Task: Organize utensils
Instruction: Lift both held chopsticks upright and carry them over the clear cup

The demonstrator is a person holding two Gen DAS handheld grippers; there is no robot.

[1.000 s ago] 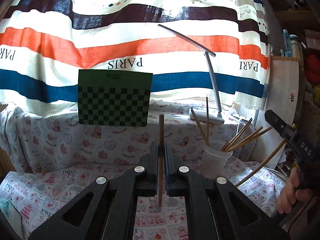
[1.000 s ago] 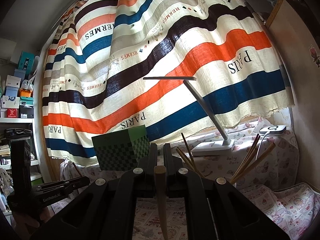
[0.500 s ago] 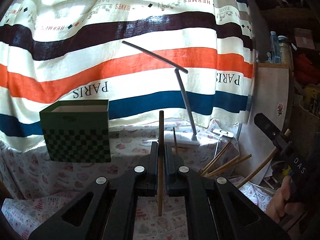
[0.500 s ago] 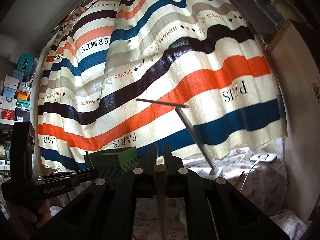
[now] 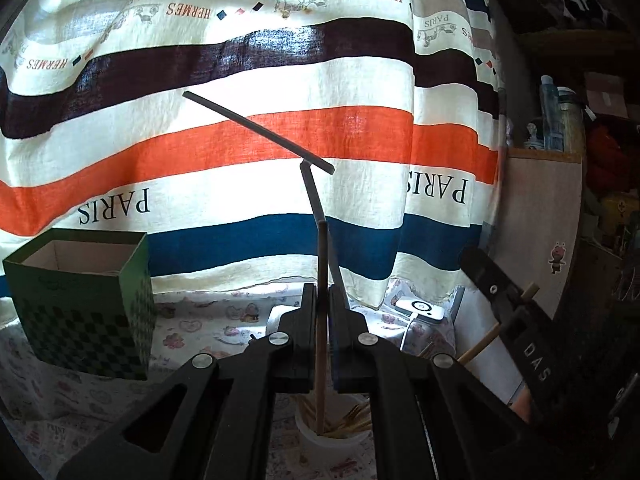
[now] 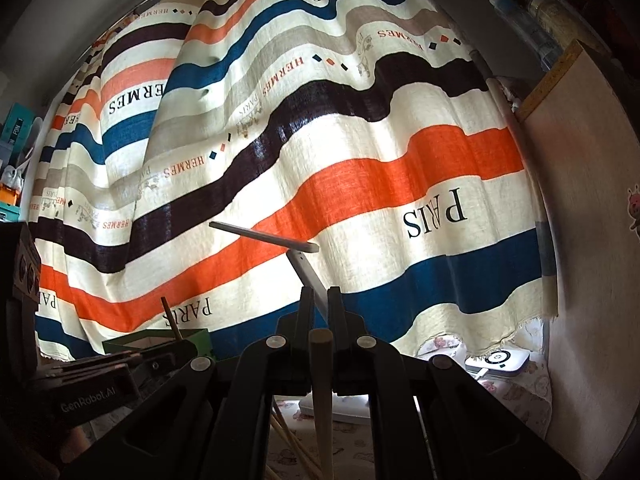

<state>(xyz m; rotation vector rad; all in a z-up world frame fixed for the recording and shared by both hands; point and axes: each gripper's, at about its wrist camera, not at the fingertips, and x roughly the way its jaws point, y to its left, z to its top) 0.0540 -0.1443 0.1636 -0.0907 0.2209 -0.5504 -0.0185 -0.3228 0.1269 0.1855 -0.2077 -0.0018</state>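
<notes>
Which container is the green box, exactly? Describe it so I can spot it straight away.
Find the big striped curtain across the back. Below its blue stripe, left of the desk lamp, the green box stands on the printed tablecloth. It is square, open-topped and chequered dark and light green, unlike the round white cup of chopsticks nearer the camera.

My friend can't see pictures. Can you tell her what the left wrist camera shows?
The left gripper is shut on one upright wooden chopstick, above a white cup of more sticks. An open green checkered box stands to the left, before a striped curtain.
</notes>
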